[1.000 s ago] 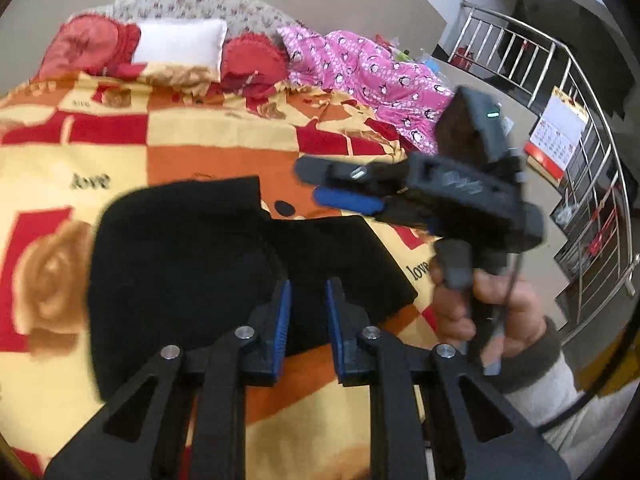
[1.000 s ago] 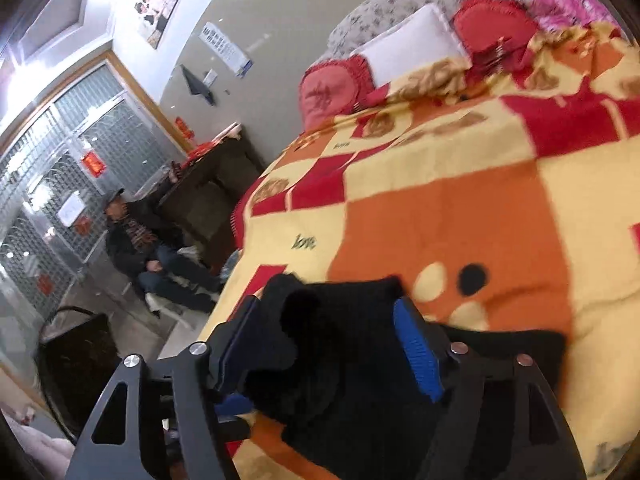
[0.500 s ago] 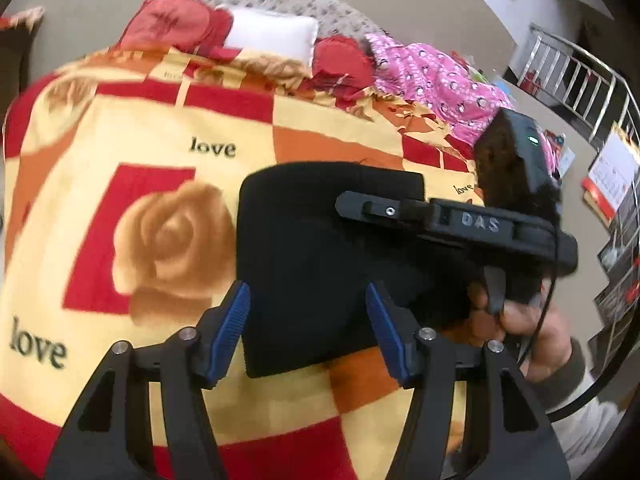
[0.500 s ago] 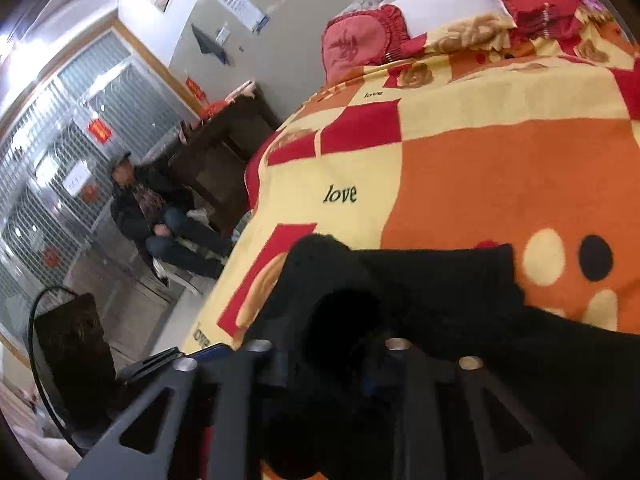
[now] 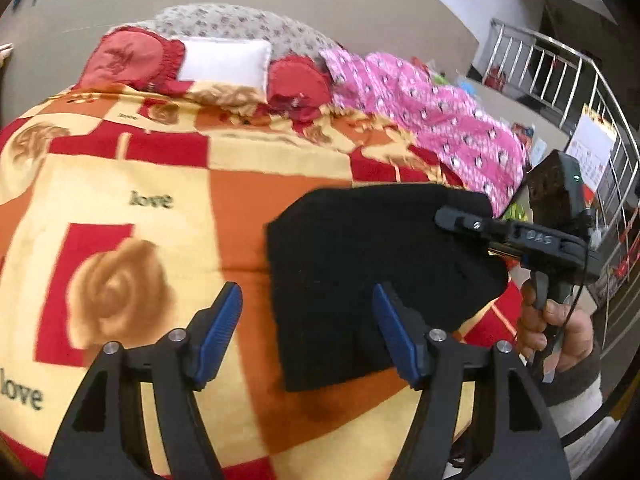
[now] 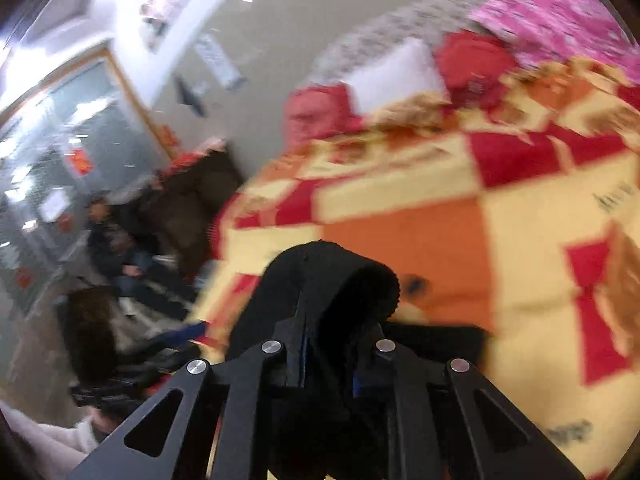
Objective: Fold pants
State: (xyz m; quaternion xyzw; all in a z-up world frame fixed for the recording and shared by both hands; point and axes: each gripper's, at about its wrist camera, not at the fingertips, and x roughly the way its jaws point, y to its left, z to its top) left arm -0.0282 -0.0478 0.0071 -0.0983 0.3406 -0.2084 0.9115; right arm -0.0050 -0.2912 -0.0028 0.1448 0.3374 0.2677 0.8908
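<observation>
Black pants (image 5: 360, 272) lie folded into a thick rectangle on the red, orange and yellow blanket (image 5: 160, 184). My left gripper (image 5: 308, 332) hovers at their near left edge, its jaws opening; the edge lies between the blue pads (image 5: 224, 316) without touching them. My right gripper (image 5: 460, 220) comes in from the right and pinches the pants' far right edge. In the right wrist view a raised fold of the pants (image 6: 328, 272) bulges up between the fingers of that gripper (image 6: 332, 352), whose jaws are closing on it. That view is blurred.
Red cushions (image 5: 132, 56) and a white pillow (image 5: 224, 60) line the head of the bed, with a pink quilt (image 5: 432, 120) to their right. A metal railing (image 5: 560, 76) stands beyond the bed. Left of the bed a person (image 6: 116, 248) sits by a dark cabinet (image 6: 200, 196).
My left gripper has let go of the pants, opened wide and drawn back to their near edge. My right gripper has shut on a fold of the pants and swung right.
</observation>
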